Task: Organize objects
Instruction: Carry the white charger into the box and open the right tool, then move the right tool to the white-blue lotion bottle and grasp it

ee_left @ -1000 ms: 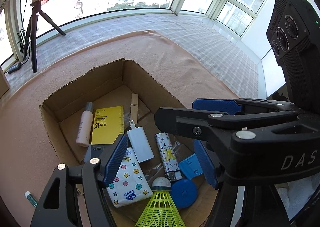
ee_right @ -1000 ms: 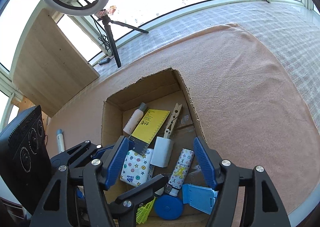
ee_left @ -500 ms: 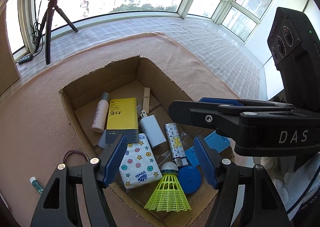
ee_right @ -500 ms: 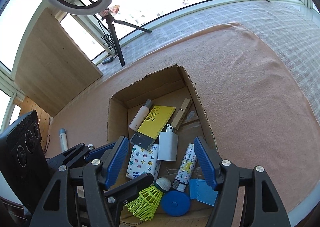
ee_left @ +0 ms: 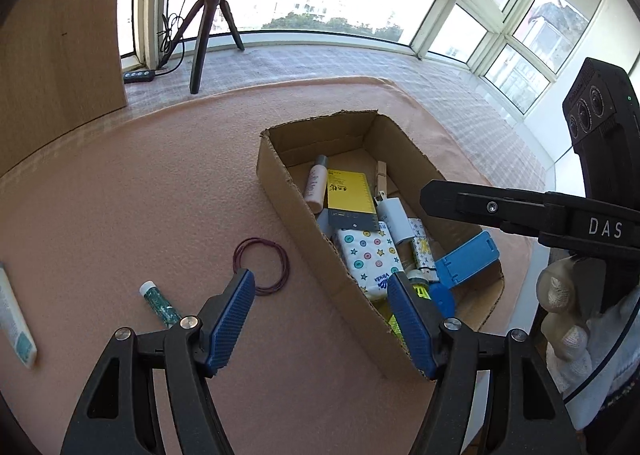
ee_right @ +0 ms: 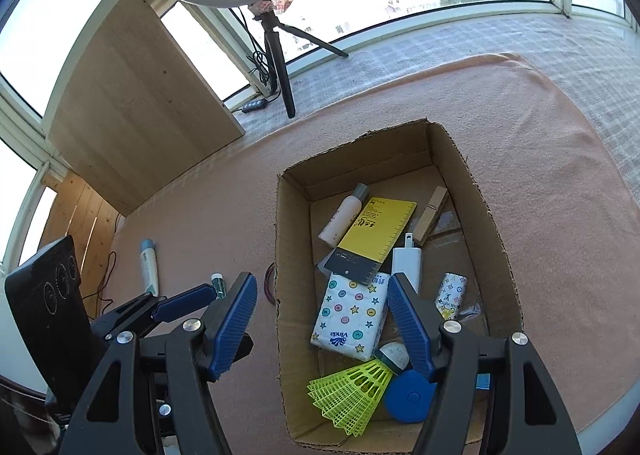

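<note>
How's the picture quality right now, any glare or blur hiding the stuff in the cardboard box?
Left wrist view: windows blown out white, strong fisheye bending at the edges, but the brown cardboard box and the dark red rubber-band loop on the mat are sharp. Right wrist view: bright sky glare up top; the yellow plastic shuttlecock is crisp.

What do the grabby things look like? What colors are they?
Each hand-held gripper, left and right, has black plastic arms with silver bolts and two blue ribbed pads. The right one's side reads "DAS" in white. A white knit glove holds it.
</note>
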A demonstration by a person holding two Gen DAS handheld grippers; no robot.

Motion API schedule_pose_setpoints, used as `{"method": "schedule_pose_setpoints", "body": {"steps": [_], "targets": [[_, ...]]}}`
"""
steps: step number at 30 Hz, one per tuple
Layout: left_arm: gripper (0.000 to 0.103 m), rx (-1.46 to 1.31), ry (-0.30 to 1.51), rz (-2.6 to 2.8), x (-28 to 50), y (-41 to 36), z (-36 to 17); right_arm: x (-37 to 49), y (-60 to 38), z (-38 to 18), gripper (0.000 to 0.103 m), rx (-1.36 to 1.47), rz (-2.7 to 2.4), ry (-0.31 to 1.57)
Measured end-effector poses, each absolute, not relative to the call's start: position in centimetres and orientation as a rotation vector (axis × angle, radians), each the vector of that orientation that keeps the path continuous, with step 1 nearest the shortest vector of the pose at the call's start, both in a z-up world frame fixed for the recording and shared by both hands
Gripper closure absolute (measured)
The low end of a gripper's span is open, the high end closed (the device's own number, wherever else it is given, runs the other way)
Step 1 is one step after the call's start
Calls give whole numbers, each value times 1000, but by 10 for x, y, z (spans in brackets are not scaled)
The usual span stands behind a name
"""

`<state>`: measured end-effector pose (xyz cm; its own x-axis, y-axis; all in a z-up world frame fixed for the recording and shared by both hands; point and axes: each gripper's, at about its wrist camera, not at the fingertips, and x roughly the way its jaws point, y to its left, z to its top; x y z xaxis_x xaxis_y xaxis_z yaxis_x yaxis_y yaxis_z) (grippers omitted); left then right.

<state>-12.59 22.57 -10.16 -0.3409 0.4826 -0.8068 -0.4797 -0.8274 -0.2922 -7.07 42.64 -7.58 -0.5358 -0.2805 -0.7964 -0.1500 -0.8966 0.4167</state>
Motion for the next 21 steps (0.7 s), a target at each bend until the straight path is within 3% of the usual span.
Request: {"method": "schedule_pose_setpoints", "body": {"steps": [21], "targets": [[31, -1454, -224, 2492, -105, -4, -118, -112, 275, -77, 39, 1444, -2374, -511]]}}
